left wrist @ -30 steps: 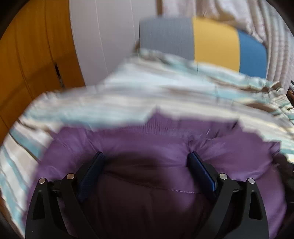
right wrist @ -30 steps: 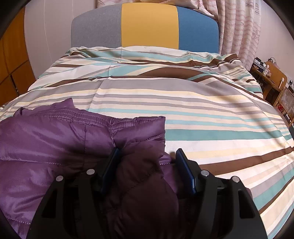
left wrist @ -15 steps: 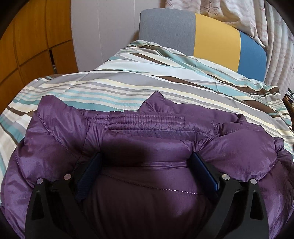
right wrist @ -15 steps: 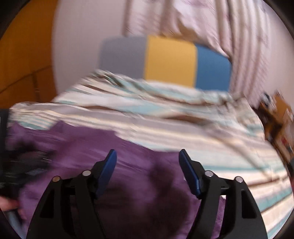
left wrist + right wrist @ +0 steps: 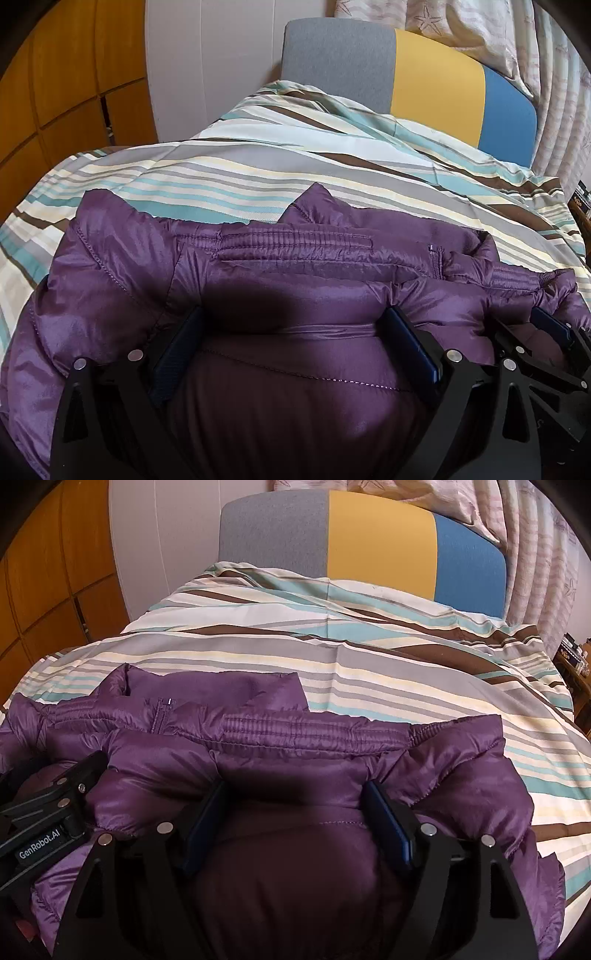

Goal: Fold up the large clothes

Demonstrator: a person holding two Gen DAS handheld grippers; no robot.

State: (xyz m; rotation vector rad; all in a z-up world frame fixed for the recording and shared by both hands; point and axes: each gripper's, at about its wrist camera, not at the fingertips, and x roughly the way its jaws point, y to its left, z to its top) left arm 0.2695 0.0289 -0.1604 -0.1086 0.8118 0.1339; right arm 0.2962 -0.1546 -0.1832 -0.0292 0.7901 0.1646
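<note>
A purple puffer jacket (image 5: 295,266) lies across the near end of a striped bed, its elastic hem and zip end facing the headboard. My left gripper (image 5: 295,325) is sunk into it with wide jaws, and a thick puffed fold is pinched between the pads. My right gripper (image 5: 295,801) sits just to the right on the same jacket (image 5: 295,734). Its jaws are opening, and padding bulges between them without being squeezed. The right gripper also shows at the left wrist view's right edge (image 5: 546,332). One finger (image 5: 88,768) of the left gripper shows in the right wrist view.
The striped duvet (image 5: 406,657) stretches beyond the jacket up to a grey, yellow and blue headboard (image 5: 380,535). Orange wardrobe doors (image 5: 55,92) stand at the left, curtains (image 5: 554,74) at the right. A wooden side table (image 5: 576,675) is beside the bed's right edge.
My right gripper let go of the bunched fold, swung across and came down on the jacket beside the left gripper with wider jaws. The left gripper kept its grip and barely moved.
</note>
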